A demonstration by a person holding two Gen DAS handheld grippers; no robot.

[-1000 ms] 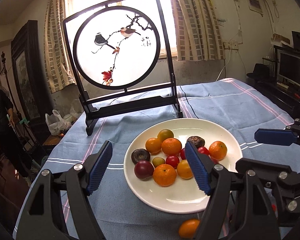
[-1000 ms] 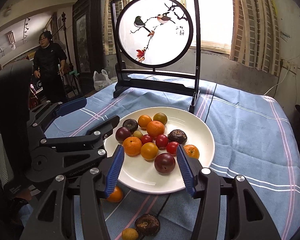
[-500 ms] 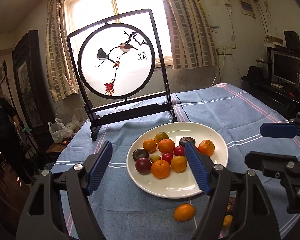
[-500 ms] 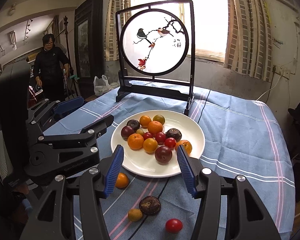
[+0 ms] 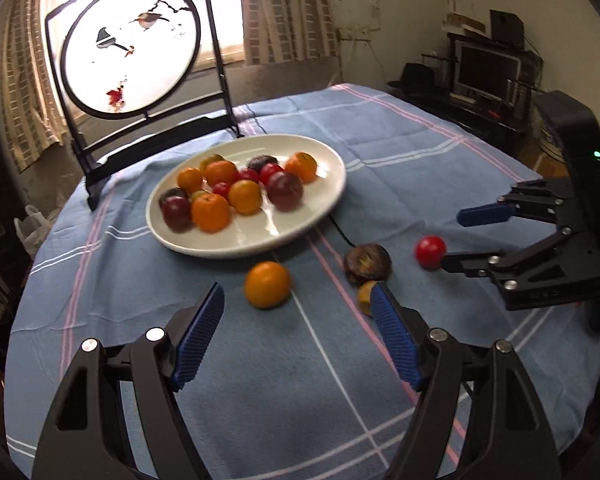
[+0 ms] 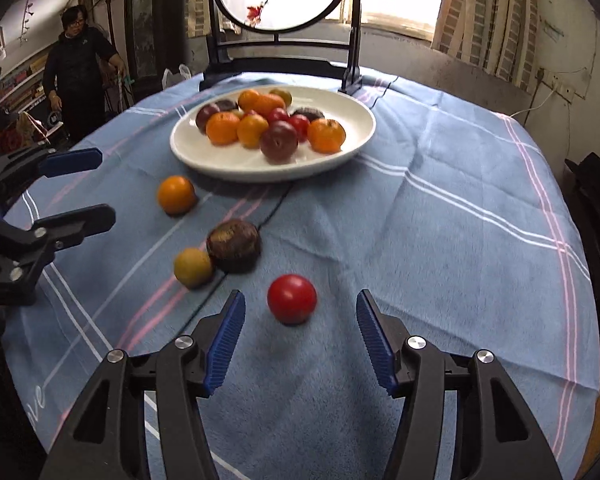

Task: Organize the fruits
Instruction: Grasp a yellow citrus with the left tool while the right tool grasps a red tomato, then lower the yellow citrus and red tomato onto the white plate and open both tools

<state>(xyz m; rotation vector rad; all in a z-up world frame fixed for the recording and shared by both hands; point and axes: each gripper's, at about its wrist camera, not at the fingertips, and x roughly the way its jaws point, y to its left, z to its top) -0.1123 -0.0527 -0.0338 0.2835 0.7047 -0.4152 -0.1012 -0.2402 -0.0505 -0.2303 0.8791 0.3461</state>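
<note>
Left gripper: your left gripper [image 5: 296, 304] hangs over the blue striped tablecloth [image 5: 400, 148] with its jaws apart and nothing between the pads.
Orange: the loose orange [image 5: 267, 284] lies on the cloth just beyond your left fingertips, between them and the white plate [image 5: 332, 196], not touched.
Right gripper: your right gripper [image 6: 298, 312] has just been widening its jaws; they stand apart, and the pads press on nothing.
Red tomato: the red tomato [image 6: 292, 298] sits on the cloth at the mouth of your right jaws, nearer the left pad, clear of both.
Other loose fruit: 1 dark brown fruit [image 6: 233, 245] and 1 small yellow-green fruit [image 6: 193, 267] touch each other on the cloth, left of the tomato in your right view.
Plate: it holds a pile of oranges, red tomatoes and dark plums, in front of the round bird screen [image 5: 130, 52].
Background: 1 person in black [image 6: 78, 68] stands beyond the table.
</note>
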